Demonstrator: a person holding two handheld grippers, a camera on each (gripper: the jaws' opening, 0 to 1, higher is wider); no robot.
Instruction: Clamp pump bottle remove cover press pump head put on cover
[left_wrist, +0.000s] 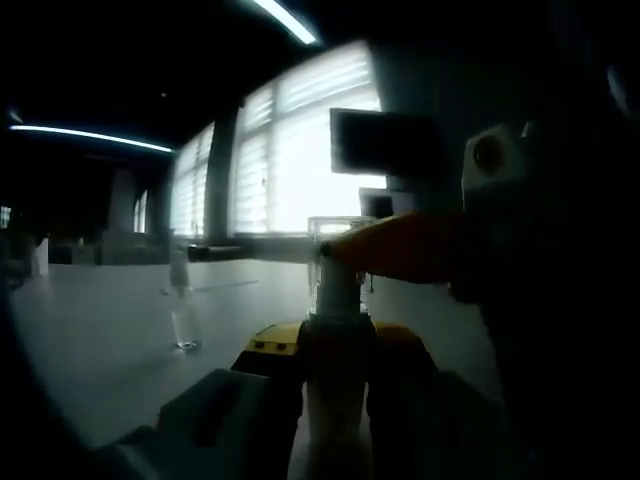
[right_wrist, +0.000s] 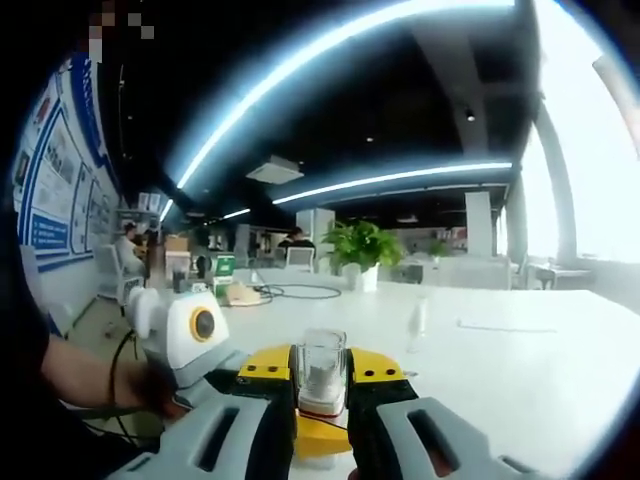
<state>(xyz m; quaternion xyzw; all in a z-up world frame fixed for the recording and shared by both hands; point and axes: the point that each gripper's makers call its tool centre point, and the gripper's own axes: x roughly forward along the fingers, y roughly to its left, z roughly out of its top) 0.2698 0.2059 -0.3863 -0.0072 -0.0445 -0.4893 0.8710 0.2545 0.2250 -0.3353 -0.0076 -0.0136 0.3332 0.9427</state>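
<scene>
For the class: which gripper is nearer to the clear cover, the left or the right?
The right gripper: its jaws are shut on the clear cover. The left gripper clamps the pump bottle just below it.

One pump bottle (left_wrist: 335, 350), one clear cover (right_wrist: 321, 372), two grippers (left_wrist: 335, 400) (right_wrist: 322, 420), one potted plant (right_wrist: 362, 250), one white table (right_wrist: 520, 350), two seated people (right_wrist: 130, 250).

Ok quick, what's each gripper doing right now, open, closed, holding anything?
Left gripper: closed on the pump bottle, around its neck.
Right gripper: closed on the clear cover, sitting over the pump head.
</scene>
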